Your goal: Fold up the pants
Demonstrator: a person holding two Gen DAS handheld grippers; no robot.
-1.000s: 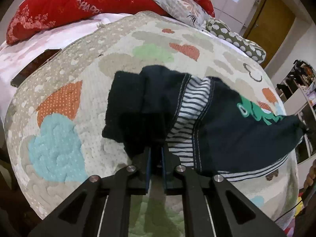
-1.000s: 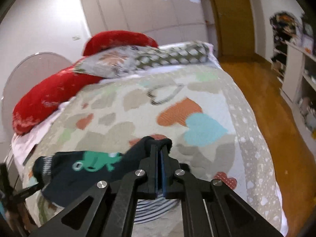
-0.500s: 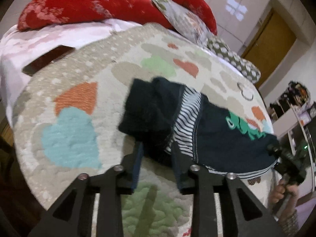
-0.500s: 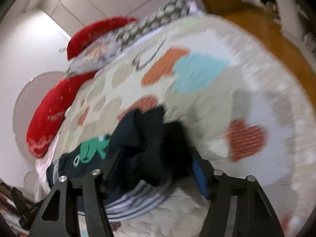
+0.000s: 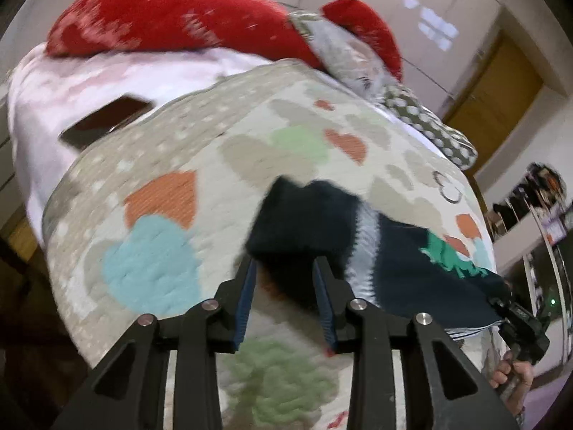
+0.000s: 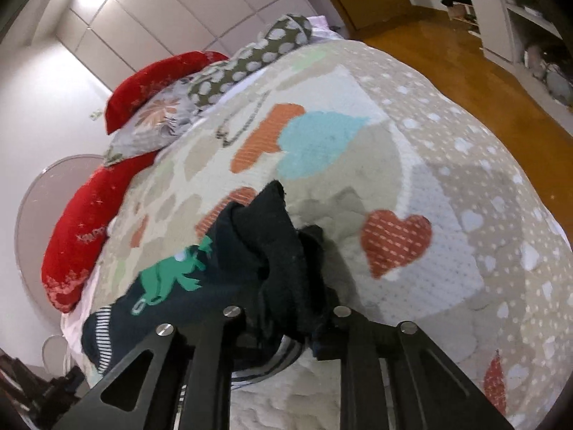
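A bedroom: a bed covered by a quilt printed with hearts, red pillows at its head, white wardrobe doors and a wooden door behind, wooden floor to the far side. A dark flat object, too blurred to identify, lies on the pale sheet ahead and to the left of the left tool.

The dark pants, with a striped waistband and a green frog print, lie folded on the quilt directly in front of both tools. The left tool is spread wide apart, its blue-lined fingers standing on either side of the near dark edge of the pants; whether the pads touch the cloth cannot be told through the blur. It grips nothing. The right tool is also spread wide, and a bunched dark end of the pants sits between its fingers, loose rather than pinched. In the left view that tool shows at the far right end of the pants, held in the person's hand.

A second ago both tools were clamped tight on the cloth and lifting it; half a second ago they had begun to part. Now both have let go, and the pants rest on the quilt.
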